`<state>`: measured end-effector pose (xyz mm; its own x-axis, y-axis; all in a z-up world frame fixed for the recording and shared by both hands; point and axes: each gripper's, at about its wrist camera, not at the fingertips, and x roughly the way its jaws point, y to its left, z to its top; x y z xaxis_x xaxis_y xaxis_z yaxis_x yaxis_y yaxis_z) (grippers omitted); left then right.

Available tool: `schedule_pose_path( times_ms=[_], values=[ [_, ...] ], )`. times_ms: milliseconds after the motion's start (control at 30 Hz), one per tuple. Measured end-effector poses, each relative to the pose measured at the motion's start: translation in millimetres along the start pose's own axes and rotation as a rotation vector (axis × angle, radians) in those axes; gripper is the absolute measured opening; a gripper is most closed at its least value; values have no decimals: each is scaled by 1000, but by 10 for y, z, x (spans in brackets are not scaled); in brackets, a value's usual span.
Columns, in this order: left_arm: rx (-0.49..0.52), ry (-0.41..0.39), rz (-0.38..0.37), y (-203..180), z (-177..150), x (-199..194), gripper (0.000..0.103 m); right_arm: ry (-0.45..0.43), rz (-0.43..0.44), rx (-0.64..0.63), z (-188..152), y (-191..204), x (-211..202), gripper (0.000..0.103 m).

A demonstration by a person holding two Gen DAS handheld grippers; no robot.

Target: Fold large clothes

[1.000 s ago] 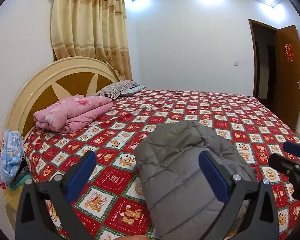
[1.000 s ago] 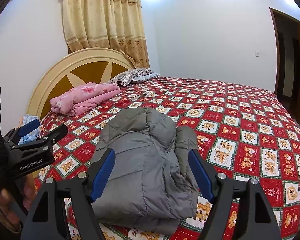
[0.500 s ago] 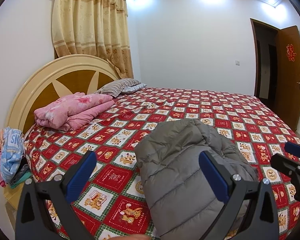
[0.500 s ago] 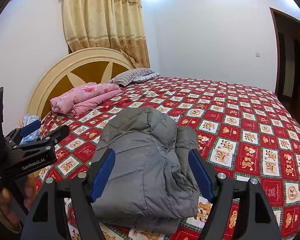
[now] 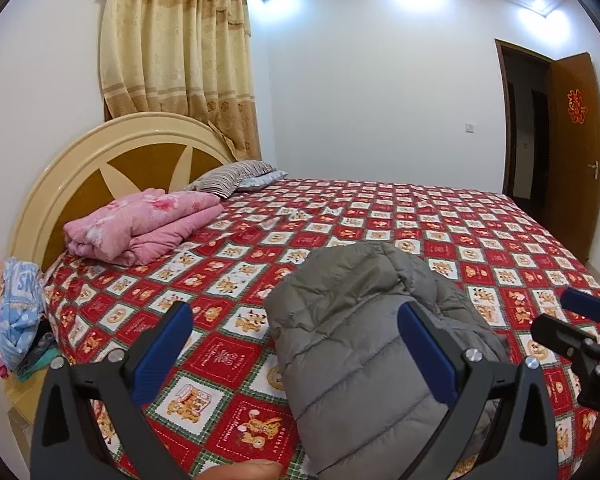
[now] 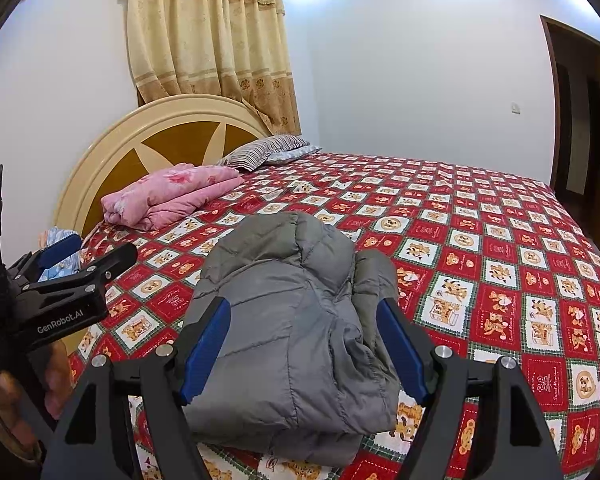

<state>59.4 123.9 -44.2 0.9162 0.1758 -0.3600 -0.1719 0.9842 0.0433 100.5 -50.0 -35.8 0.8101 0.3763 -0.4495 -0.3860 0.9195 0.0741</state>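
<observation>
Claws [image 5: 296,344] [image 6: 302,346] wide open, empty, above folded jacket [image 6: 292,320].

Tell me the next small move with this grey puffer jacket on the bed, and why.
Probably pull both grippers back: the grey quilted puffer jacket already lies folded in a compact bundle on the red patterned bedspread, and the left gripper and right gripper are open, holding nothing.

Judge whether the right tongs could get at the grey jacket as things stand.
Probably yes: the right tongs are open above the folded jacket, with nothing between them on the bed.
</observation>
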Motion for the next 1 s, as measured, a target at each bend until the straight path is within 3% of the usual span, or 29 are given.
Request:
schedule_pose_path(
  times_ms=[833,1000],
  values=[
    [-6,-1,7,13,-30,4,103,0,2,3,-22,2,-9,75],
    [22,-32,17,-33,-73,-47,103,2,1,0,-24,3,-9,75]
  ],
)
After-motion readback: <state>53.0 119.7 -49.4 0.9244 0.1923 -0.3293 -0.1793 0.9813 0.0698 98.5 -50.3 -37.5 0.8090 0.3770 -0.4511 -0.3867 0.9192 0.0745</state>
